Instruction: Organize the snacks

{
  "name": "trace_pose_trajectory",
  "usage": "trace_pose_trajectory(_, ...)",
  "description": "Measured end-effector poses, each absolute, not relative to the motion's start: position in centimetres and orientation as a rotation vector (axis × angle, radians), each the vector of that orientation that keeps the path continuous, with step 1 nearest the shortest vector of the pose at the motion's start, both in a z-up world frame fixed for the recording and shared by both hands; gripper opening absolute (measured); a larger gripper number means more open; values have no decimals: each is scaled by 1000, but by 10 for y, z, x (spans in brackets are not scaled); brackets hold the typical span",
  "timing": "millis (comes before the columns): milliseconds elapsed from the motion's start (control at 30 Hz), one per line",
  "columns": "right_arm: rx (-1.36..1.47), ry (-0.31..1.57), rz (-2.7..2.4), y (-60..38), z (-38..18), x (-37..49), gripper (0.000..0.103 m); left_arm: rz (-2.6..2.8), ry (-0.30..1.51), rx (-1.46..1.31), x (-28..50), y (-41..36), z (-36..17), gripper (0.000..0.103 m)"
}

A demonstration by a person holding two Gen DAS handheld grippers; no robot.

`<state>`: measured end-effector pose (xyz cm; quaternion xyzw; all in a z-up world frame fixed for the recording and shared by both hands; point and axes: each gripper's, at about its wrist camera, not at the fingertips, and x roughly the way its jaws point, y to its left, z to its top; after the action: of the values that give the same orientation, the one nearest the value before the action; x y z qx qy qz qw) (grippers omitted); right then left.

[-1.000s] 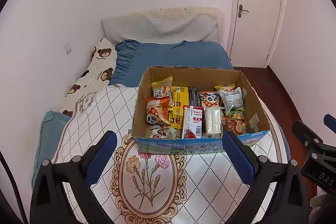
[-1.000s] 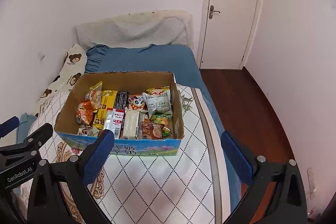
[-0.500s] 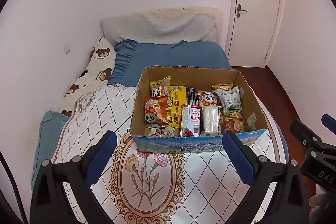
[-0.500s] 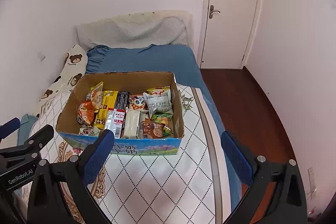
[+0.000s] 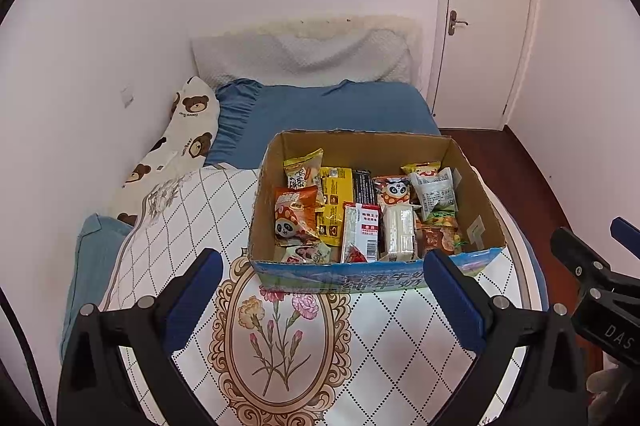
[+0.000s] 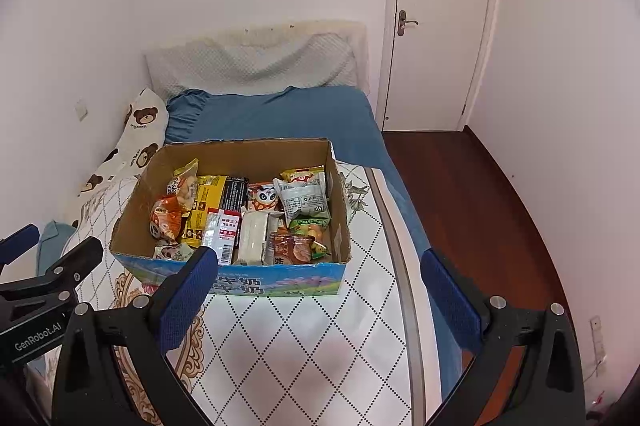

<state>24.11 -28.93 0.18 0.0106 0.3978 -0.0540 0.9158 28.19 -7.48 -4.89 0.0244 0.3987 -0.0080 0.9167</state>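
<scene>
Left wrist view: the left claw [image 5: 322,282] is held wide open and empty above the quilt [image 5: 192,218], with its 2 blue-padded fingers [image 5: 196,294] spread apart. An open cardboard box [image 5: 476,186] is seen resting on the quilt, on the bed [image 5: 340,110], just beyond the fingertips. The box is filled with snack packets [image 5: 360,210], laid in close rows; an orange panda packet [image 5: 294,216] is placed at its left side and a white wrapped bar [image 5: 398,232] near the middle. Right wrist view: the right claw [image 6: 318,290] is likewise held open and empty, its left finger overlapping the box's near blue wall in the picture; contact cannot be told. The claws are positioned side by side. A closed white door [image 6: 436,26] is noted behind the bed.
</scene>
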Motion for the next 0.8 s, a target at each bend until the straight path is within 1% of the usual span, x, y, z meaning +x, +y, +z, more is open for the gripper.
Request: trace_pose_trajectory(800, 70, 841, -95, -295, -2, 237, 103, -30, 810, 71, 282, -80, -44, 103)
